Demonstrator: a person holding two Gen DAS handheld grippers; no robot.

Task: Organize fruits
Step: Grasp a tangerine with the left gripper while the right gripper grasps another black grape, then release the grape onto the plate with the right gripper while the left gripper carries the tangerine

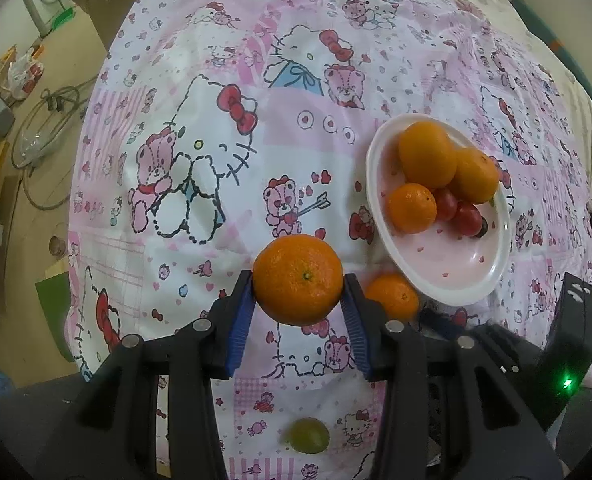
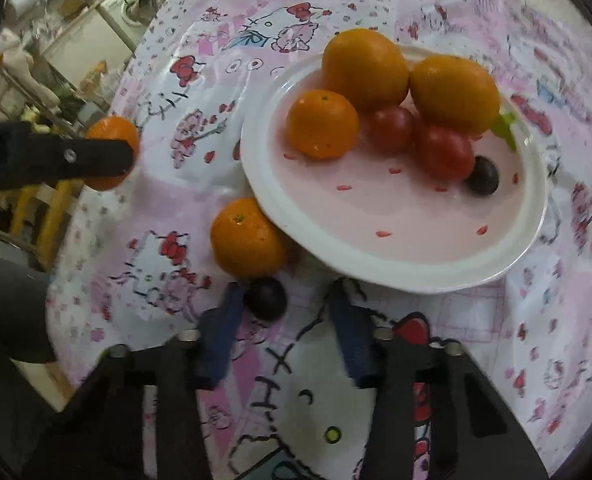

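My left gripper [image 1: 298,298] is shut on a mandarin [image 1: 298,280], held above the cloth left of the white plate [image 1: 448,276]. The plate [image 2: 396,248] holds three oranges [image 2: 366,68], two cherry tomatoes [image 2: 444,152] and a dark grape [image 2: 482,176]. A second mandarin [image 2: 245,236] lies on the cloth against the plate's near-left rim; it also shows in the left wrist view [image 1: 394,296]. My right gripper [image 2: 285,304] is open, with a dark grape [image 2: 265,298] on the cloth next to its left finger. The left gripper with its mandarin [image 2: 113,158] shows at far left.
A green grape [image 1: 308,435] lies on the cloth below my left gripper. The table carries a pink Hello Kitty cloth [image 1: 199,152]. Its left edge drops to a floor with cables and clutter [image 1: 47,120]. The right gripper's body [image 1: 568,336] shows at lower right.
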